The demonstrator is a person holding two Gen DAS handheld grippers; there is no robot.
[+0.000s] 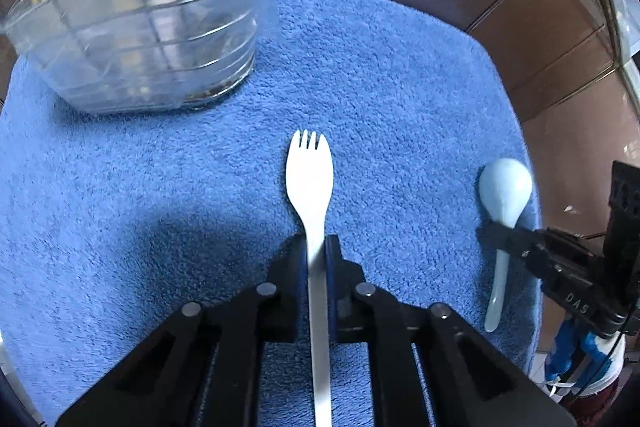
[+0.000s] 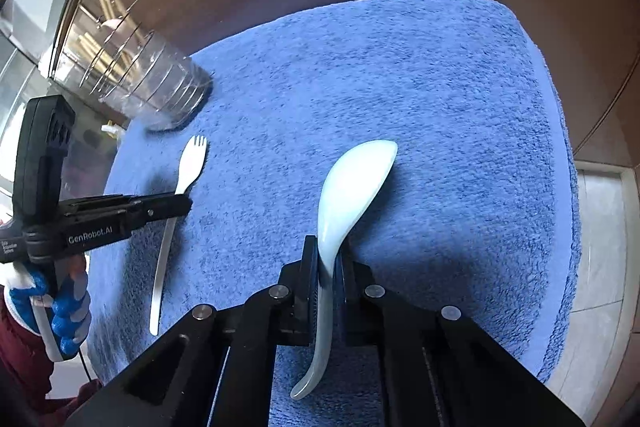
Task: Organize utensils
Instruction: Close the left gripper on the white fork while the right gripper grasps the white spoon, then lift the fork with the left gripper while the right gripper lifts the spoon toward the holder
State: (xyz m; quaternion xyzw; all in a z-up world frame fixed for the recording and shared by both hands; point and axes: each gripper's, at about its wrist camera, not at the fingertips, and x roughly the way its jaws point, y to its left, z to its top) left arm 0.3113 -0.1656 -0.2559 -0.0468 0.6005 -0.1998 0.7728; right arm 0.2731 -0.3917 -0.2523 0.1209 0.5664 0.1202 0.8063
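A white plastic spork [image 1: 308, 179] lies on the blue towel [image 1: 400, 87], tines pointing away. My left gripper [image 1: 317, 247] is shut on its handle just below the head. In the right wrist view the same spork [image 2: 191, 163] shows with the left gripper [image 2: 182, 205] across its neck. A pale blue ceramic spoon [image 2: 352, 187] lies bowl-up on the towel [image 2: 440, 107], and my right gripper [image 2: 327, 255] is shut on its handle near the bowl. From the left wrist view, the spoon [image 1: 506, 187] sits at the towel's right edge with the right gripper [image 1: 498, 233] on it.
A clear glass bowl [image 1: 132, 39] stands at the towel's far left corner, with wooden sticks and a white utensil behind it. The same bowl [image 2: 160, 87] appears far left in the right wrist view. A gloved hand [image 2: 60, 307] holds the left gripper. Brown tabletop surrounds the towel.
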